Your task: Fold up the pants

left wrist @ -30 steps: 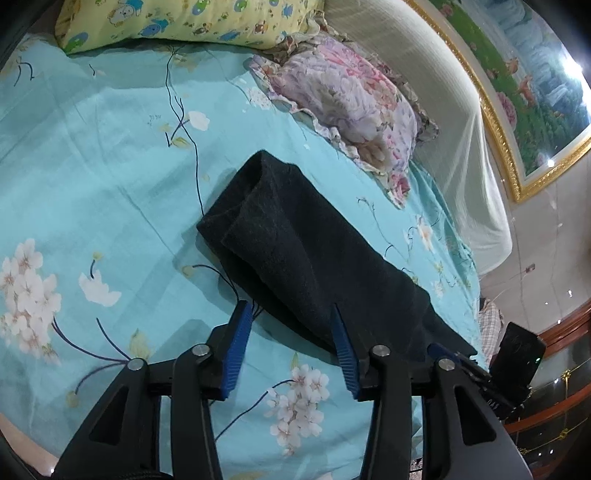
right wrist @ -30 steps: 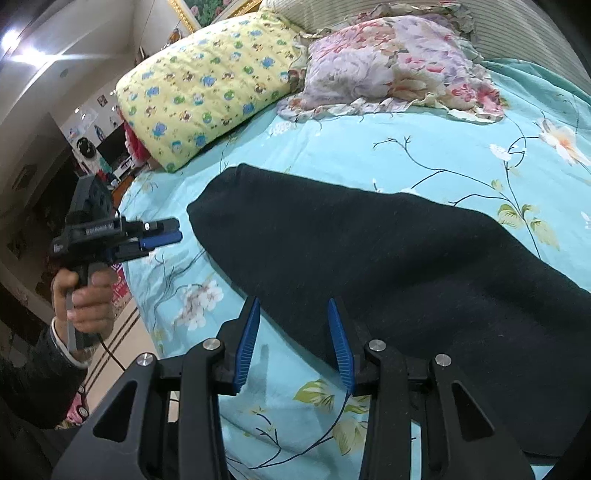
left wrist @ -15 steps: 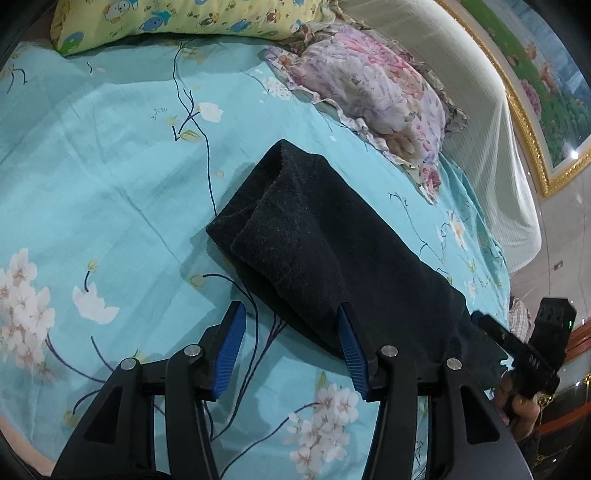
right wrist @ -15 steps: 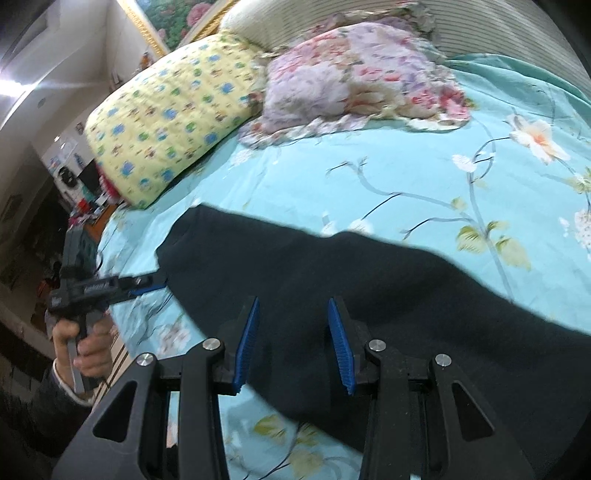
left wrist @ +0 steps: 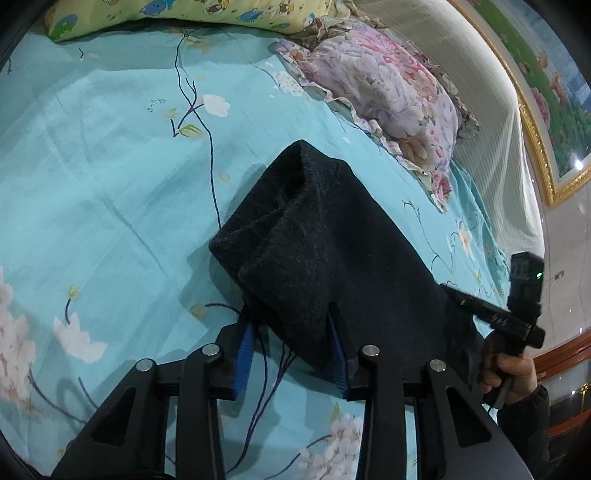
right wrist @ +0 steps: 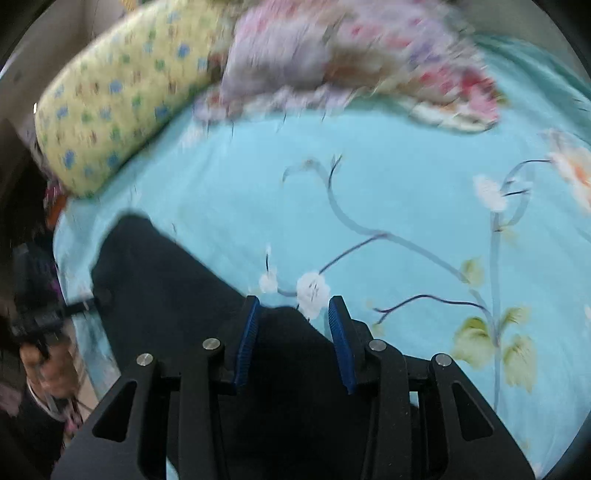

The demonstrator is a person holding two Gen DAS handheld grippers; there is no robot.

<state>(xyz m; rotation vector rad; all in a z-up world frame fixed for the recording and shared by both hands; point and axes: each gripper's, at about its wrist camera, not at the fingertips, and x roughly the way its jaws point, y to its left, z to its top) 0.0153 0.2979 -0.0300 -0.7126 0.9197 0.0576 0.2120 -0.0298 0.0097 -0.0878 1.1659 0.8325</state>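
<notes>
1. Lying across the turquoise flowered bed sheet (left wrist: 110, 177) is one pair of black pants (left wrist: 332, 236), folded lengthwise into a long band; the left wrist view shows its near end as two stacked layers, sharp and clear.
2. The right wrist view is smeared by motion and shows the pants (right wrist: 155, 280) only as a dark shape, but it alone shows open sheet beyond their far edge.
3. Two pillows sit at the head of the bed: one yellow pillow (left wrist: 184, 14) with small prints and one floral pillow (left wrist: 384, 85) in pink and lilac. A gold-framed painting (left wrist: 554, 96) appears only in the left view.
4. Two devices are counted. The left hand-held gripper (left wrist: 291, 354) angles down at the near end; its jaws have just been closing, the cloth corner lies between the blue pads, and whether they pinch it I cannot tell.
5. The right hand-held gripper (right wrist: 293, 343) tilts down over the far edge, cloth between its parted pads, no squeeze visible.
6. Each view shows the opposite hand (left wrist: 513, 373) gripping its handle.
</notes>
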